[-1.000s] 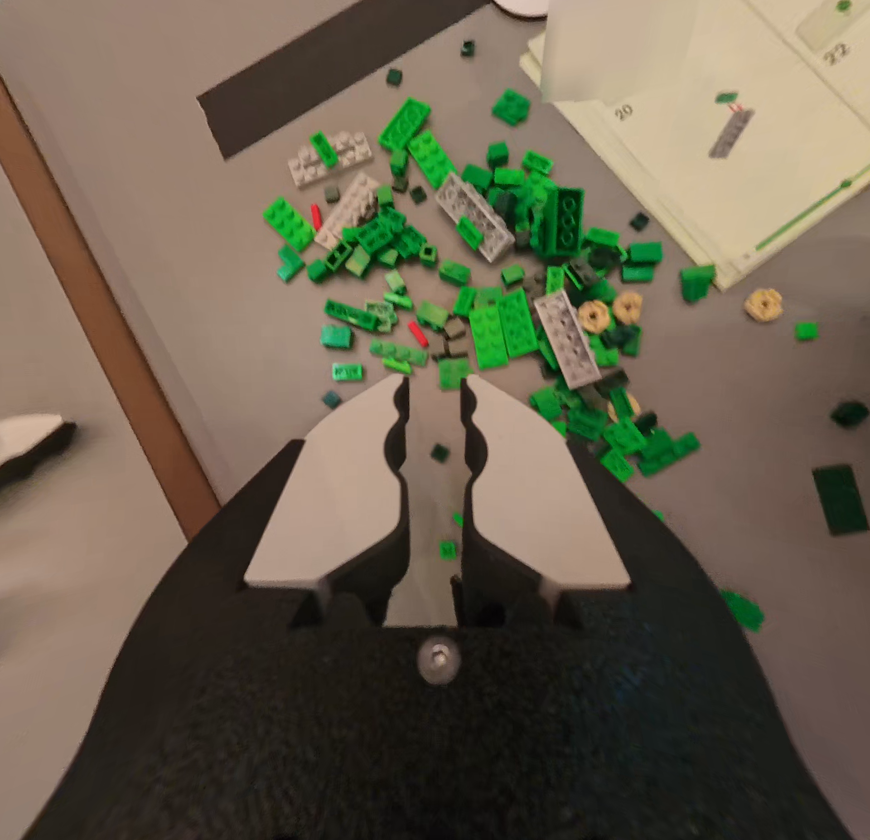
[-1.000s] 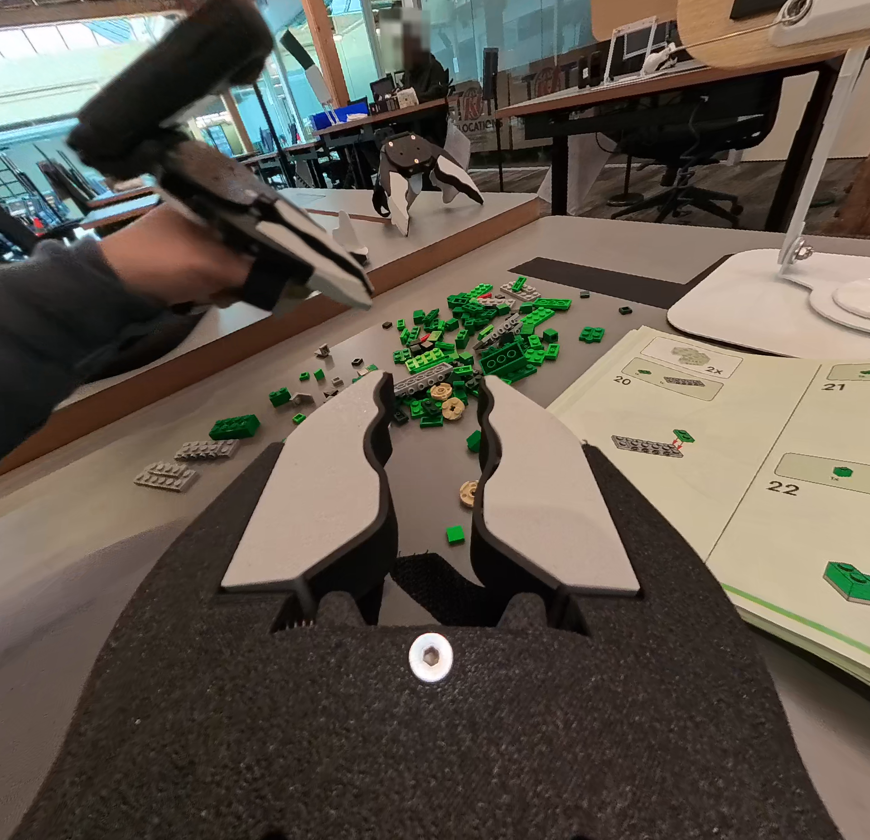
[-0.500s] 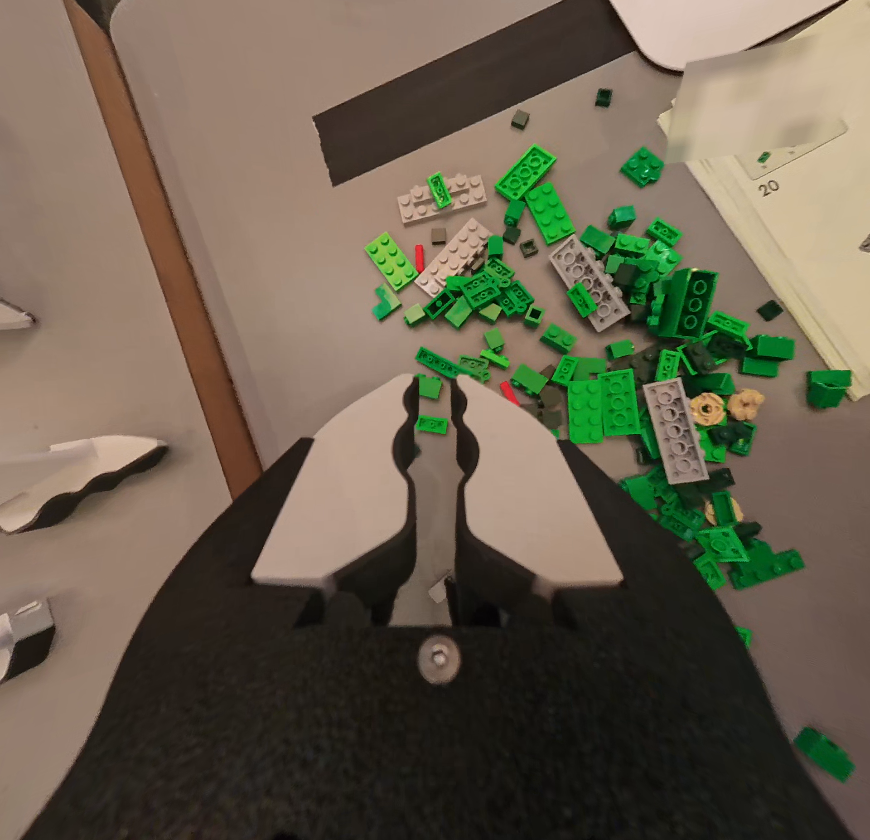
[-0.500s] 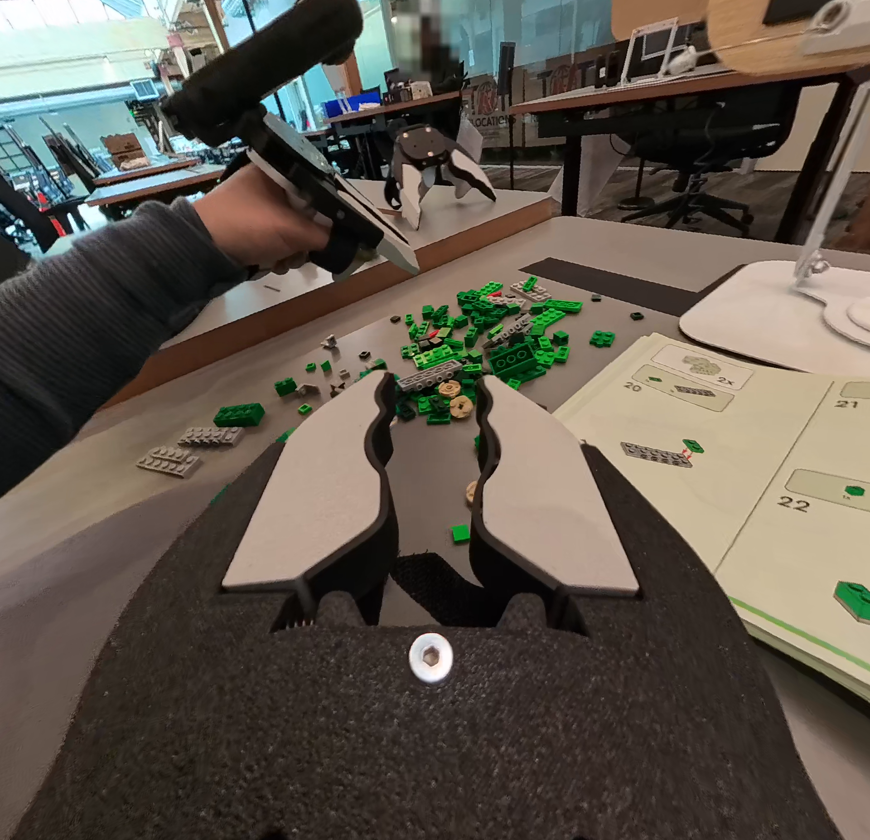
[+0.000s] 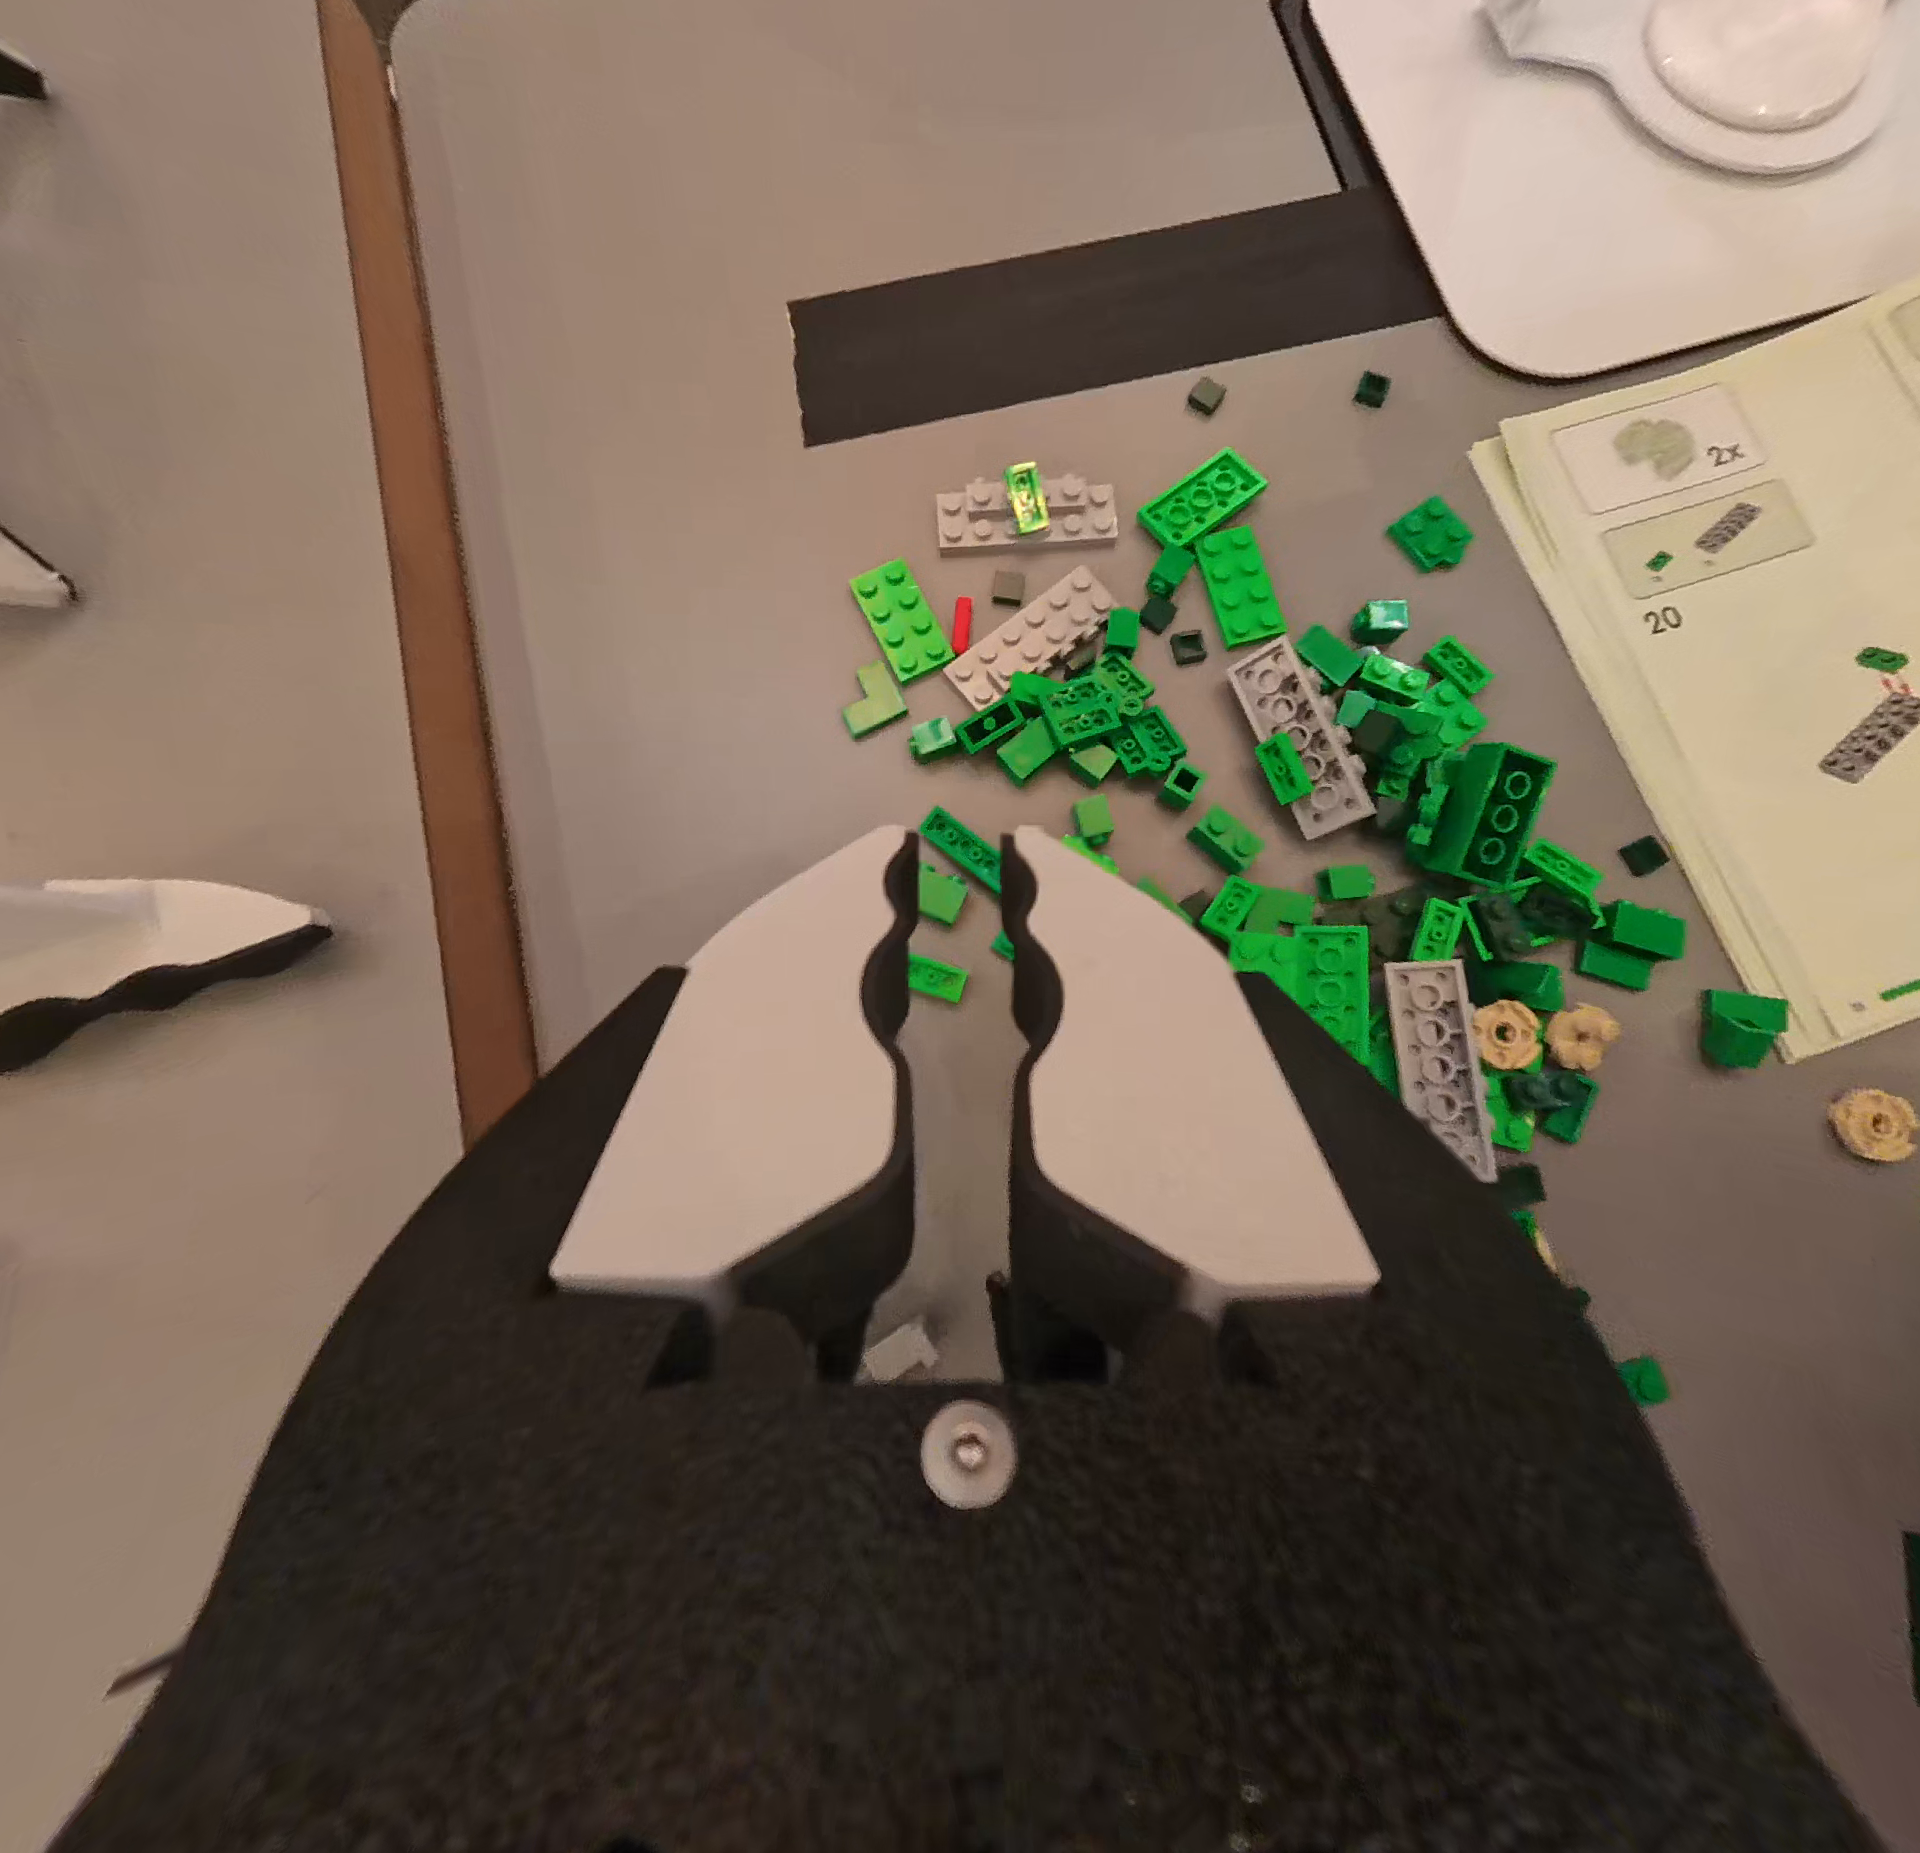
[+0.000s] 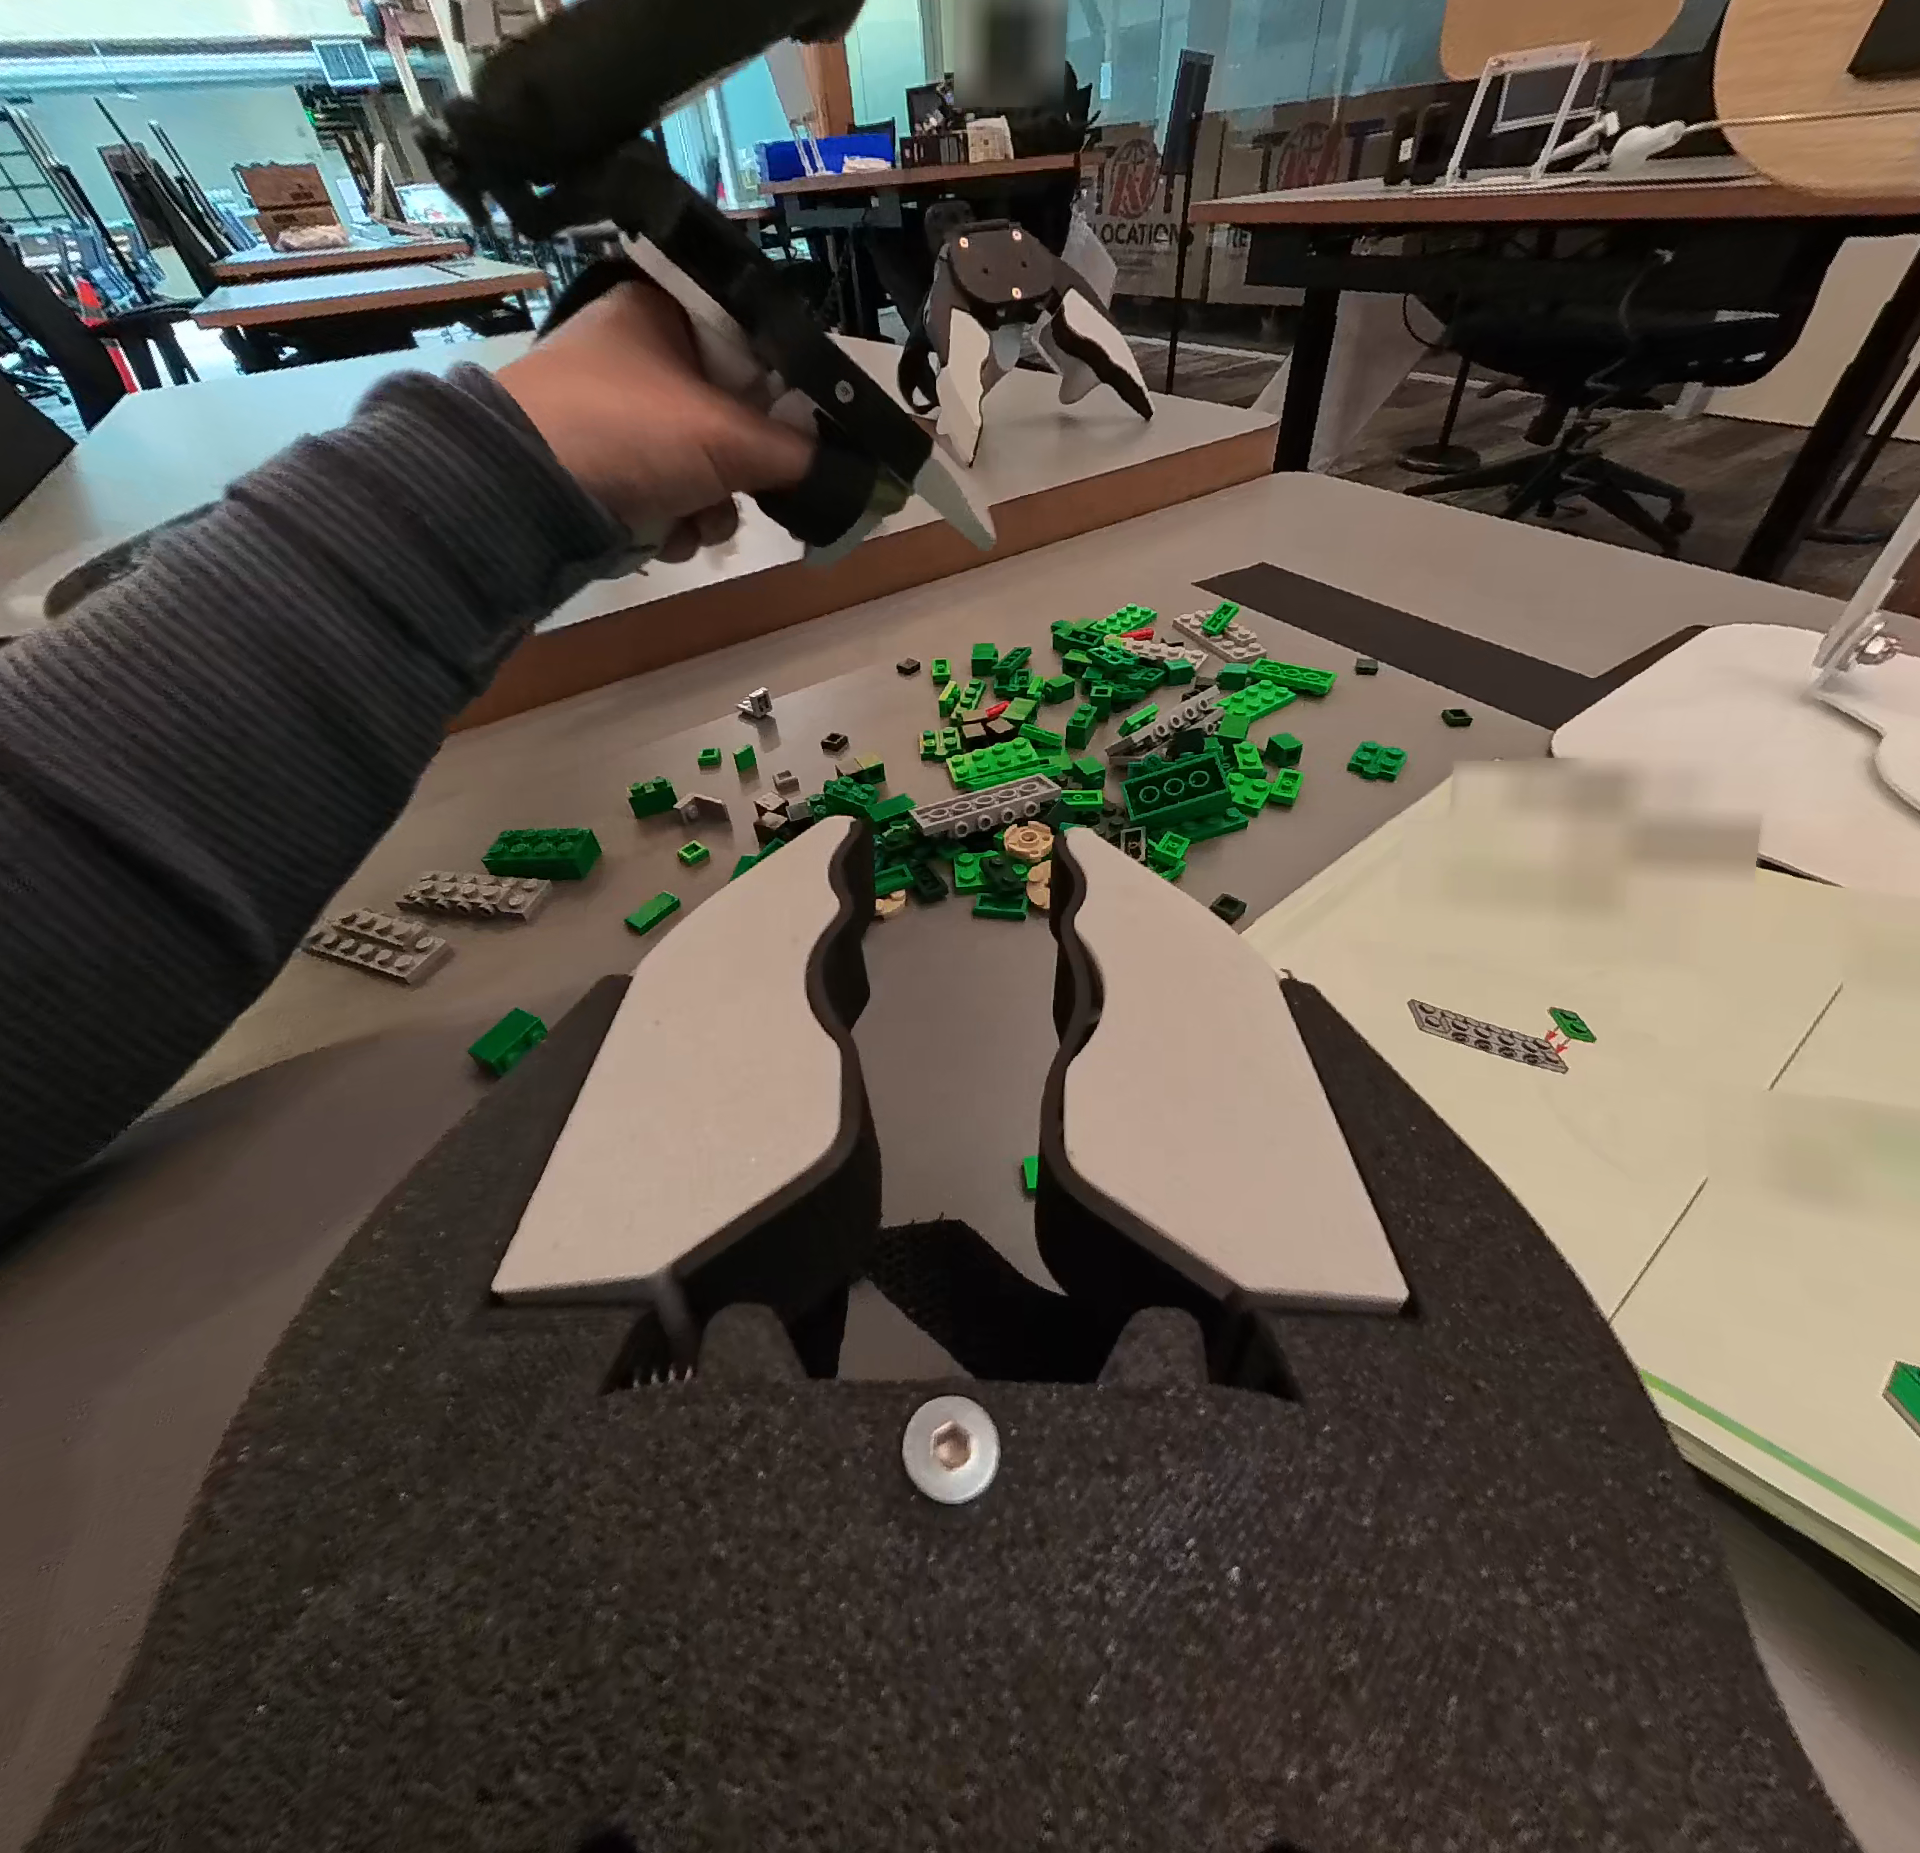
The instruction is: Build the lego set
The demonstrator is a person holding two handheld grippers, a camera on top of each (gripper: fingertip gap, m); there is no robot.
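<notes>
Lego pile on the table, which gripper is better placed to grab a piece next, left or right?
Probably the left gripper: it hangs open right above the pile of green bricks, pointing down. The right gripper, also open, sits low and nearer the person.

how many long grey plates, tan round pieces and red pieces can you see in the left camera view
long grey plates: 4
tan round pieces: 3
red pieces: 1
total: 8

Loose lego pieces (mostly green, some grey plates) scattered flat, unassembled, beside open instruction booklet.
</notes>
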